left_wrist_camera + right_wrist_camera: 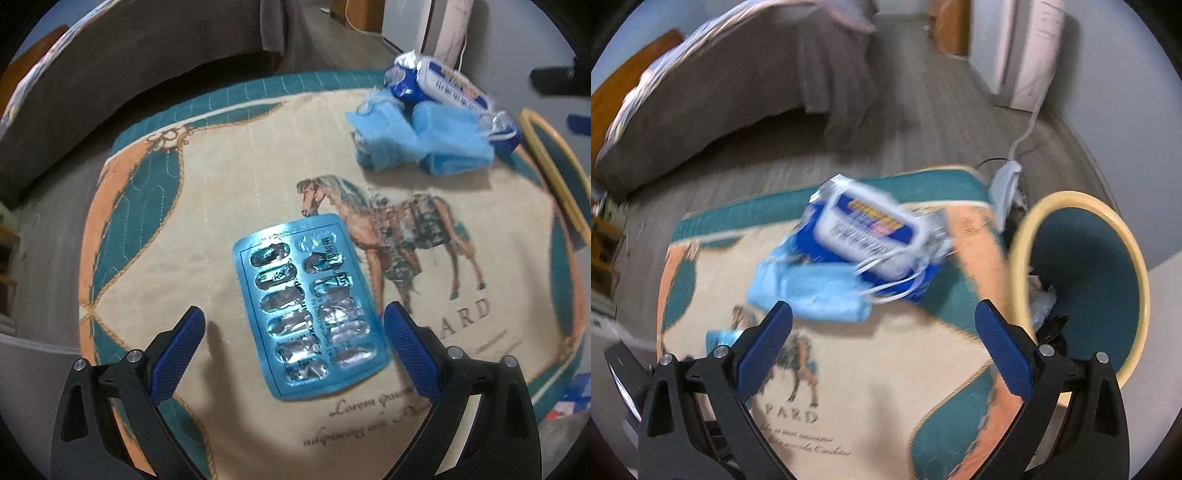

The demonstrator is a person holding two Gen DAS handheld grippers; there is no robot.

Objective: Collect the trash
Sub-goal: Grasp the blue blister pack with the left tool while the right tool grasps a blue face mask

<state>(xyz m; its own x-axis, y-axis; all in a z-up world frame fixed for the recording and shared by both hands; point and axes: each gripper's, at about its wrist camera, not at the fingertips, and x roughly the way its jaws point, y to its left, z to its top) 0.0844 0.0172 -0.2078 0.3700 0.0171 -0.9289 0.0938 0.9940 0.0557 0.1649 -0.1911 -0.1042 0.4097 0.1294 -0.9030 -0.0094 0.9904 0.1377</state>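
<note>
left wrist view: we see the left gripper (pixel 293 319) spread wide and holding nothing, its blue pads on either side of an emptied blister pack (pixel 310 304) lying flat on the horse-print mat (pixel 184 221). right wrist view: the right gripper (pixel 882 314) is likewise wide and empty, above the mat near the blue face masks (pixel 812 288) and wipes packet (pixel 871 229); motion blur obscures their print. the bin (pixel 1086 277) stands just beside the mat, contents unclear.

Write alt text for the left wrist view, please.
An open left gripper hovers over an emptied blue blister pack lying on a horse-print cushion. Behind it lie crumpled blue face masks and a blue-and-white wrapper.
</note>
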